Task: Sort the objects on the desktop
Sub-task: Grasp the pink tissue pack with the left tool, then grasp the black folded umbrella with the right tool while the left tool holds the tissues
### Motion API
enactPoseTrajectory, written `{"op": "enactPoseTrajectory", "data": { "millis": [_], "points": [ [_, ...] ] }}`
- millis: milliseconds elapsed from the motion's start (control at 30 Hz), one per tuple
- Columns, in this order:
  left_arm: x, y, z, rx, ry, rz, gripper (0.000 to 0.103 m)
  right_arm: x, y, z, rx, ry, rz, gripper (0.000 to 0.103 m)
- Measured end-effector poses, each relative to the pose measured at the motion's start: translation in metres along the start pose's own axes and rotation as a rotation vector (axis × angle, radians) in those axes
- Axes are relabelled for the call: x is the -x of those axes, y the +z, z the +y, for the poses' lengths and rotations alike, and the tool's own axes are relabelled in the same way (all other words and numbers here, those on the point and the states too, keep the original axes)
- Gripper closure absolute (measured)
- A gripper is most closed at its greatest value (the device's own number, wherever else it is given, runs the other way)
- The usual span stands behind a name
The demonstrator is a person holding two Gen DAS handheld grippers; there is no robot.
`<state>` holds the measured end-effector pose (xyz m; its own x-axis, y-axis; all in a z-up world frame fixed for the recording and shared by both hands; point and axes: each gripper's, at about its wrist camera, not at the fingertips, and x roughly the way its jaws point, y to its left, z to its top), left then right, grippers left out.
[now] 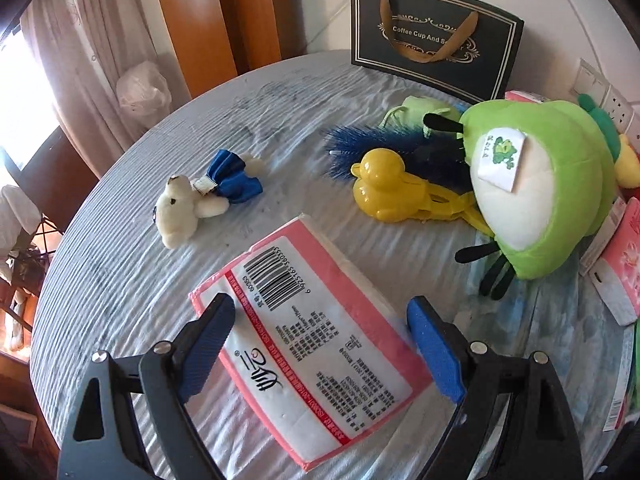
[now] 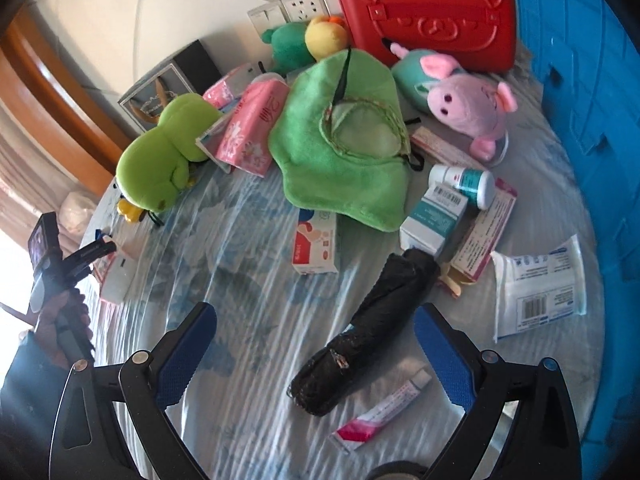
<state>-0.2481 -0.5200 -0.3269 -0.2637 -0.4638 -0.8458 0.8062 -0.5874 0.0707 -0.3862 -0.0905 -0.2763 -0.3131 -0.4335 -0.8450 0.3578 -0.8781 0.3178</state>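
One round table (image 1: 132, 280) under rippled plastic sits beside white tiled wall (image 2: 160, 8).

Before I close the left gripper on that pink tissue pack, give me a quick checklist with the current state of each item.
1. Left gripper open: ok.
2. Pink tissue pack between its fingers: ok, it sits in the gap.
3. Pads touching the pack: cannot tell.
4. Teddy bear and yellow duck clip apart from the pack: ok.
5. Right gripper empty: ok, open above the black folded umbrella.
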Motion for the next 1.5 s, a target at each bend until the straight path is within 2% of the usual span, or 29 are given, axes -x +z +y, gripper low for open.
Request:
{"op": "enactPoseTrajectory", "data": {
  "millis": [100,233,433,633,767,933,1000,1033,1100,1133,1167,1200,1233,1267,1300,1367,1500],
  "points": [
    [-0.002,-0.001,-0.008,-0.029,0.058,-0.005,0.012,-0.011,-0.002,-0.001,-0.022,-0.001,0.031,0.003],
    [-0.002,-0.006,-0.005,-0.048,0.068,-0.013,0.005,-0.016,-0.001,0.004,-0.016,-0.014,0.045,0.003],
    [0.006,-0.017,0.017,-0.033,0.047,0.01,0.005,-0.025,-0.001,0.006,-0.03,-0.049,0.079,0.003],
    [0.011,-0.029,0.039,-0.064,-0.049,0.042,0.005,-0.041,0.003,0.01,-0.034,-0.15,0.108,0.003],
    [0.019,-0.034,0.055,-0.088,-0.054,0.027,0.005,-0.05,0.001,0.01,-0.049,-0.175,0.129,0.003],
    [-0.008,-0.034,0.059,-0.081,-0.058,0.104,0.005,-0.062,-0.002,0.011,-0.053,-0.194,0.153,0.005],
    [-0.017,-0.035,0.055,-0.128,-0.048,0.127,0.005,-0.062,-0.002,0.011,-0.05,-0.202,0.144,0.006],
    [-0.016,-0.035,0.052,-0.158,-0.057,0.109,0.01,-0.064,-0.002,0.011,-0.045,-0.211,0.146,0.007],
    [-0.01,-0.035,0.052,-0.188,-0.101,0.086,0.013,-0.066,-0.001,0.01,-0.023,-0.251,0.148,0.015],
    [-0.007,-0.034,0.053,-0.185,-0.14,0.077,0.015,-0.066,-0.001,0.01,-0.01,-0.261,0.144,0.027],
    [-0.003,-0.034,0.054,-0.18,-0.169,0.067,0.016,-0.064,-0.001,0.01,0.001,-0.262,0.136,0.043],
    [0.001,-0.035,0.054,-0.187,-0.172,0.053,0.016,-0.061,0.0,0.009,0.009,-0.252,0.129,0.052],
    [0.004,-0.035,0.053,-0.199,-0.169,0.04,0.016,-0.059,0.0,0.008,0.008,-0.24,0.126,0.069],
    [0.009,-0.036,0.051,-0.213,-0.171,0.021,0.017,-0.056,0.0,0.007,0.007,-0.223,0.124,0.078],
    [0.013,-0.037,0.049,-0.225,-0.176,0.007,0.017,-0.053,0.0,0.006,0.011,-0.207,0.119,0.081],
    [0.022,-0.038,0.047,-0.242,-0.188,-0.013,0.017,-0.048,-0.001,0.008,0.032,-0.189,0.109,0.099],
    [0.042,-0.039,0.042,-0.294,-0.205,-0.065,0.017,-0.039,-0.008,0.013,0.05,-0.151,0.099,0.101]
  ]
}}
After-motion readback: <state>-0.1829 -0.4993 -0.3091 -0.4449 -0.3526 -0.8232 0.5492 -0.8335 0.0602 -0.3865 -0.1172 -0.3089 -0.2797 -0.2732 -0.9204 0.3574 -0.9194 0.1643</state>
